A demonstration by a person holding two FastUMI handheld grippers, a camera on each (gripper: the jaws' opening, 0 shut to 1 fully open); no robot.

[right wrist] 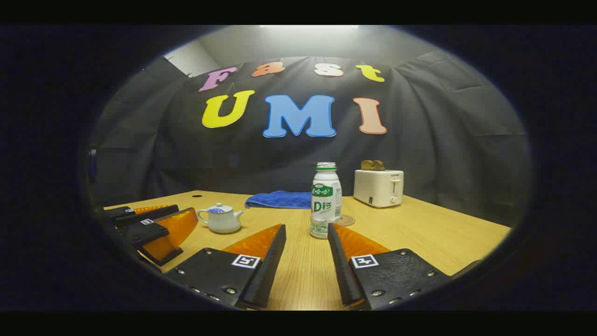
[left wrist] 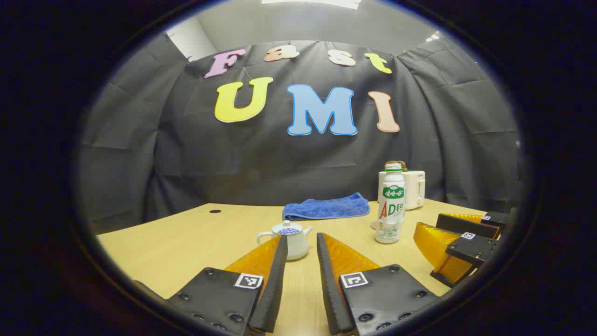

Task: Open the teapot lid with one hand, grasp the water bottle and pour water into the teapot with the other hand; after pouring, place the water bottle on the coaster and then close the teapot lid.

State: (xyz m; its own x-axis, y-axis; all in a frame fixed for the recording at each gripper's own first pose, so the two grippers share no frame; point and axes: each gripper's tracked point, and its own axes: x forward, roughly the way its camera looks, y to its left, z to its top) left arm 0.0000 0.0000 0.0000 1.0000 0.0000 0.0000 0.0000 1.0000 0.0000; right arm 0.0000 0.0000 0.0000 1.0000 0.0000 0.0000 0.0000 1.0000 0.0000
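Observation:
A small white teapot [left wrist: 289, 239] with its lid on stands on the wooden table [left wrist: 186, 247], just beyond my left gripper [left wrist: 301, 239], which is open and empty. To its right a white water bottle [left wrist: 391, 203] stands upright. In the right gripper view the same bottle [right wrist: 325, 200] stands straight ahead of my right gripper [right wrist: 306, 227], also open with nothing between its fingers. A round coaster [right wrist: 345, 220] lies just behind and right of the bottle. The teapot [right wrist: 220, 218] sits farther left, near the left gripper [right wrist: 158, 228].
A folded blue towel [left wrist: 326, 206] lies at the back of the table. A white toaster [right wrist: 378, 187] with bread in it stands at the back right. The right gripper [left wrist: 459, 242] shows at the right in the left gripper view. A small hole [left wrist: 215, 211] marks the table's far left.

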